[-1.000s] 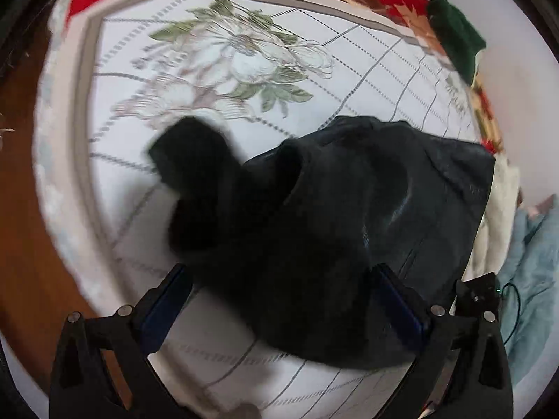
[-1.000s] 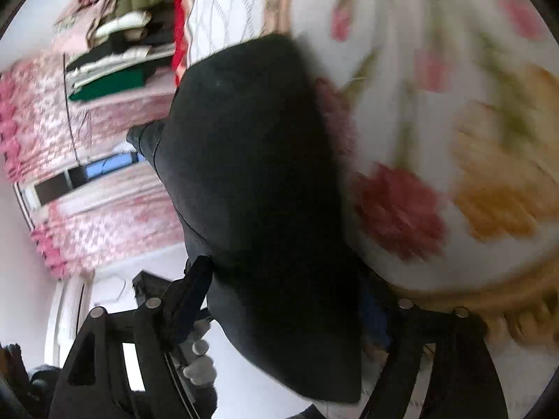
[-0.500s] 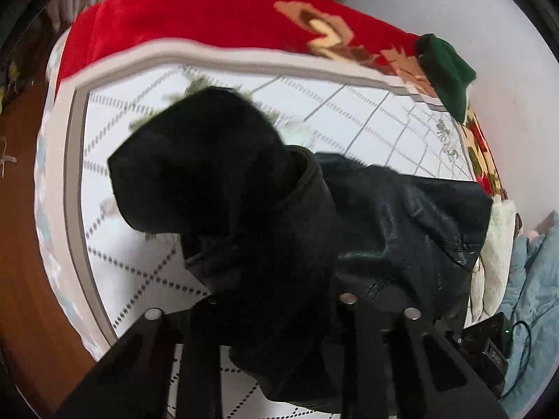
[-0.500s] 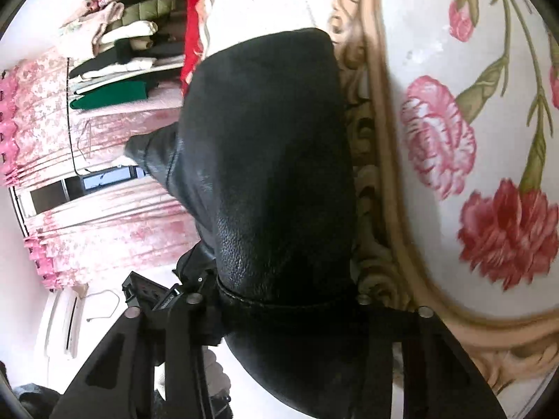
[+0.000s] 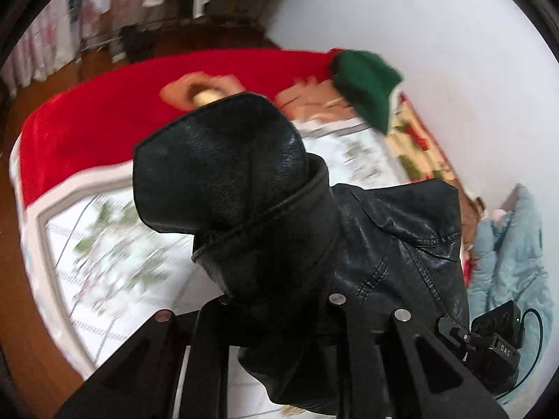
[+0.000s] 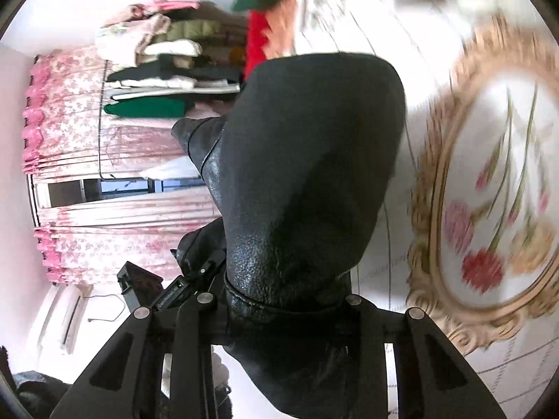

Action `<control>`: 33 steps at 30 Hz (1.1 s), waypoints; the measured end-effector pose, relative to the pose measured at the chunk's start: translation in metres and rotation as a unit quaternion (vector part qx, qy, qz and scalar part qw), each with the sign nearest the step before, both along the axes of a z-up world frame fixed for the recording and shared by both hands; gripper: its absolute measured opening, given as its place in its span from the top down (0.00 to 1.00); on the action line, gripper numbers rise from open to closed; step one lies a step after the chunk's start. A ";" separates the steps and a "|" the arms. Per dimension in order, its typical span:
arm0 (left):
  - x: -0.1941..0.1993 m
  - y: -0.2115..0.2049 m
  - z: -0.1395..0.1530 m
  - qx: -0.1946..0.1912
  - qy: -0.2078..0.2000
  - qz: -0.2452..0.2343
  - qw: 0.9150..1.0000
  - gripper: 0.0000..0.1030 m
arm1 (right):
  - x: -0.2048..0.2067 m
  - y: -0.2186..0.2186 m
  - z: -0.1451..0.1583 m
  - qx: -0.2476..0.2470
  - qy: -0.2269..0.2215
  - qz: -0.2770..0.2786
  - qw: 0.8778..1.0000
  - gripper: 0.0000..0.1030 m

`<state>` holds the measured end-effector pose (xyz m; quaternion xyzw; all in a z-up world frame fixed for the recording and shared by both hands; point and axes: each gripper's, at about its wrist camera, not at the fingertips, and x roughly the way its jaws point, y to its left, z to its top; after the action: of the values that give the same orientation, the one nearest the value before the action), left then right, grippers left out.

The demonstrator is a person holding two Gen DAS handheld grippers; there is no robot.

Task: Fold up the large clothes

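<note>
Jaws of left gripper (image 5: 279,305) and right gripper (image 6: 283,300) have just closed, each clamping the black jacket (image 5: 384,244) above the bed (image 5: 87,132).

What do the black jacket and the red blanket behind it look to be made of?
Black jacket: leather or faux leather, which one cannot be told; pebbled grain, soft sheen on the creases and raised topstitched seams, showing in the right wrist view too.
Red blanket: plush or fleece, probably; matte, deep colour with no sheen, softly rolled edge, though motion blur hides any pile.
</note>
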<state>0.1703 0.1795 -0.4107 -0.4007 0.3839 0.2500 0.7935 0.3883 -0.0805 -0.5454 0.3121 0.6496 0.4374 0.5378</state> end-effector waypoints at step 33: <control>0.354 -0.153 -0.057 0.054 0.036 -0.261 0.963 0.37 | 0.322 -0.294 -0.052 -0.114 0.020 -0.178 0.977 0.31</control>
<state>0.5242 0.0264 -0.4682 -0.2339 0.4893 0.0682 0.8374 0.7103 -0.3744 -0.5976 0.3681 0.6400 0.2508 0.6261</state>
